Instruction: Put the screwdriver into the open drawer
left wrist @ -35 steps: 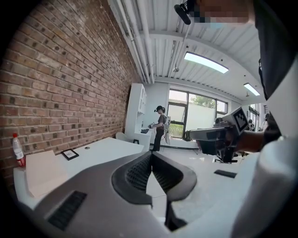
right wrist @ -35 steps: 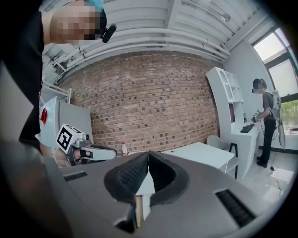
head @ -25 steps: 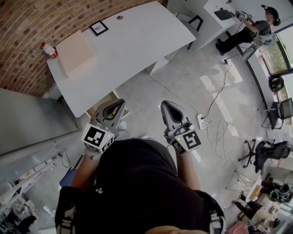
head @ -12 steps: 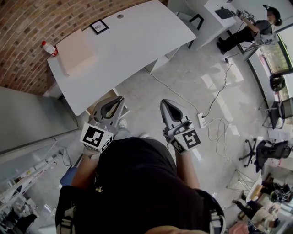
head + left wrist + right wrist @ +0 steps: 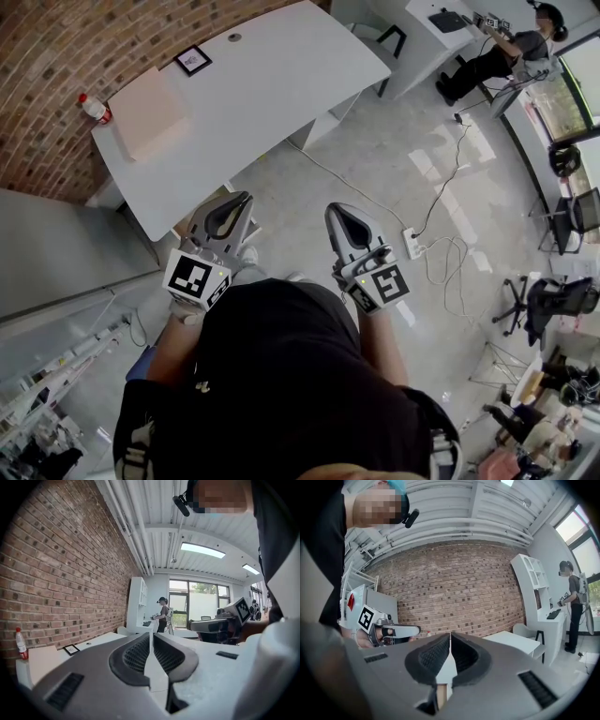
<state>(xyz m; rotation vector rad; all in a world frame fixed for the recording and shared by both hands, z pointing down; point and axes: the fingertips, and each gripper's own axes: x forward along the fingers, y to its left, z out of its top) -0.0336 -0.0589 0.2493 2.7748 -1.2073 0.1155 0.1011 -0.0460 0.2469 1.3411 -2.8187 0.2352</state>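
Observation:
No screwdriver shows in any view. My left gripper [image 5: 242,199] is held at waist height, jaws shut with nothing between them, pointing toward the white table [image 5: 281,84]. A tan box-like thing [image 5: 190,223] under the table's near edge is mostly hidden behind it; I cannot tell if it is a drawer. My right gripper [image 5: 335,208] is level beside it, also shut and empty. In the left gripper view the jaws [image 5: 151,637] meet in a thin line, and the same holds in the right gripper view [image 5: 450,637].
On the table lie a beige flat box [image 5: 148,111], a red-capped bottle [image 5: 92,106] and a small framed picture [image 5: 191,61]. A power strip [image 5: 412,246] with cables lies on the floor. A person [image 5: 497,52] sits at a far desk. Office chairs [image 5: 548,305] stand at the right.
Both grippers have edged slightly forward toward the table, still shut. The head view has shifted a little.

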